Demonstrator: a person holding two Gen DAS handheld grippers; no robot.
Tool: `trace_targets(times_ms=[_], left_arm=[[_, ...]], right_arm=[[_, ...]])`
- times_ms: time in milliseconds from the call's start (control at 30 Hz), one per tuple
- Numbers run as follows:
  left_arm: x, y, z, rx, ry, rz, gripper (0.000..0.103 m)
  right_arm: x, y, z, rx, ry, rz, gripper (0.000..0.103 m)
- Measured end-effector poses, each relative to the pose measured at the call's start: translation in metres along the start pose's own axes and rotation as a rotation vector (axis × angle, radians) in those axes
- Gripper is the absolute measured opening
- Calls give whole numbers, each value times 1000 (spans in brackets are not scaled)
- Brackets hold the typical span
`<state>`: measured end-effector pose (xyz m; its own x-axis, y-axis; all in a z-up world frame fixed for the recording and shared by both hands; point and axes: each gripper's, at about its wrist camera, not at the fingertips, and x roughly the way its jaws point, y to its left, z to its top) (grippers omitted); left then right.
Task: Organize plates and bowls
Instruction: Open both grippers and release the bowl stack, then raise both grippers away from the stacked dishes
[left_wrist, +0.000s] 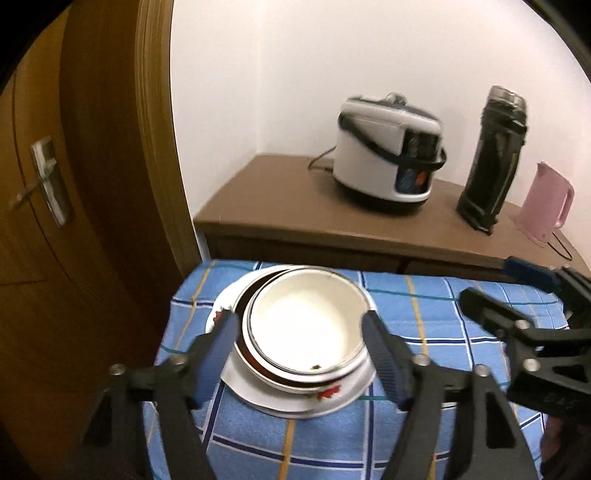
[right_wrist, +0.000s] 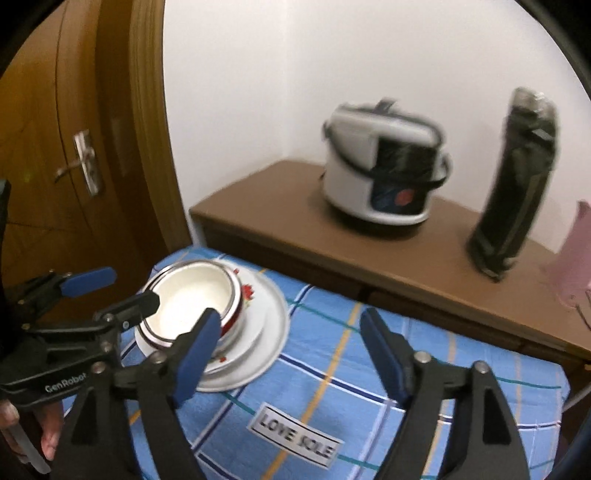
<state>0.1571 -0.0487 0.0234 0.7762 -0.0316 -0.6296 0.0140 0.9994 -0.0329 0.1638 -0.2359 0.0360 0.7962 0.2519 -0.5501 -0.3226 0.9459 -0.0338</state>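
Observation:
A white bowl with a metal rim sits nested in a red-flowered bowl, on stacked white plates, on a blue checked tablecloth. My left gripper is open, its fingers to either side of the bowl stack, above it. In the right wrist view the same stack stands at the left, with the left gripper over the bowl. My right gripper is open and empty, over the cloth to the right of the plates.
A brown cabinet behind the table carries a white rice cooker, a tall black flask and a pink kettle. A wooden door stands at the left. The cloth bears a "LOVE SOLE" label.

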Motion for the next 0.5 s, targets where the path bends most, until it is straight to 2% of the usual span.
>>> trace_targets(times_ms=[100,400,500], left_arm=[[-14,-11,-4,23,-36,13,74],[-59,-34,-5,40,-141,-52,74],[-66,-39,-5,40,-151,-61,74]], right_arm=[[-23,-8,-1,12,-40,-21,83],[-64,-13,-4,15,-122,-42,88],[-71,-15,-7,19,-139,-45,88]])
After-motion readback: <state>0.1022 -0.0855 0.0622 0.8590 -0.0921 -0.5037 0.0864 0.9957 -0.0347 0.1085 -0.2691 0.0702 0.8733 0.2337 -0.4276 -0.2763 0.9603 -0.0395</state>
